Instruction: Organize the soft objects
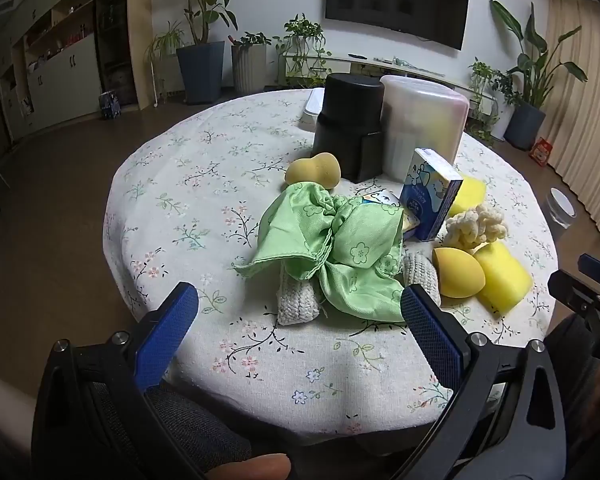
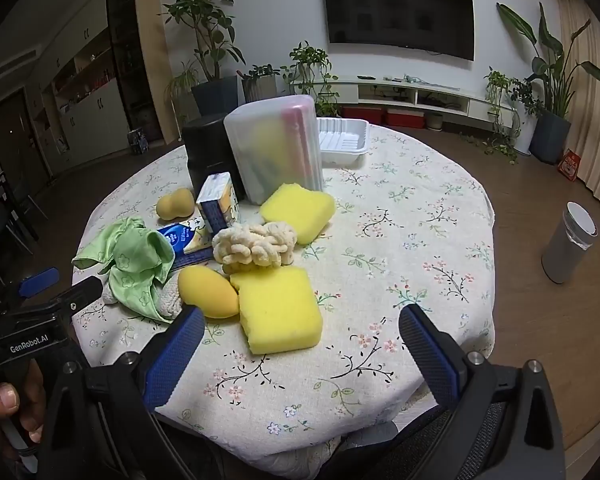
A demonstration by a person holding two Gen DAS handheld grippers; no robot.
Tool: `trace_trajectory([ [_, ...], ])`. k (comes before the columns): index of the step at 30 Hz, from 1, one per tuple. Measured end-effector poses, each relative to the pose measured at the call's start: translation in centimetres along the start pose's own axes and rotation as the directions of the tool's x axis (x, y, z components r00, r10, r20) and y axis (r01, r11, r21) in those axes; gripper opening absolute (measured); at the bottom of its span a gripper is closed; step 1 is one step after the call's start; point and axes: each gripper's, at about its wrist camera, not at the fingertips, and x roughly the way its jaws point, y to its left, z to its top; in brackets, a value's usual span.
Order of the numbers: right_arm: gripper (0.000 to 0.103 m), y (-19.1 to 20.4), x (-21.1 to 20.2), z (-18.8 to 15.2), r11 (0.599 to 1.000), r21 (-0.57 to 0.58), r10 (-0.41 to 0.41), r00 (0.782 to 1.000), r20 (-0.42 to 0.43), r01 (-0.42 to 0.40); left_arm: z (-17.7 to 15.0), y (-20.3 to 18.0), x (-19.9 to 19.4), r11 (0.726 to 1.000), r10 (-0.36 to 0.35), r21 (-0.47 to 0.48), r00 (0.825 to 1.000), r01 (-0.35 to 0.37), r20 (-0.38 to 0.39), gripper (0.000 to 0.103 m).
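Soft objects: green cloth [image 1: 336, 252], sponges [image 2: 278, 310] and yellow puffs all loose on the table [image 2: 400, 248]; nothing sorted yet. Left claw [image 1: 300, 308] and right claw [image 2: 300, 330] both wide open, empty.

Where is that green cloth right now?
The green cloth lies crumpled on the table, draped over a knitted pad, just ahead of the left gripper.

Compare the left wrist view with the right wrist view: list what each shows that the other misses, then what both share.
Left wrist only: the knitted pieces under the green cloth lie plainly exposed.
Right wrist only: the white tray shows whole behind the clear container.
Both: two yellow sponges, the egg-shaped sponge, the cream knot, the black canister, and open, empty fingers.
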Motion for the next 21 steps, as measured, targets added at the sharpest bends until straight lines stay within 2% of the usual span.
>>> trace_trajectory([
  [21, 0.100, 0.00, 0.18, -0.01, 1.000, -0.002, -0.002, 1.000, -0.004, 0.002, 0.15, -0.14, 0.16, 1.000, -0.004, -0.003, 1.000, 0.004, -0.003, 0.103],
])
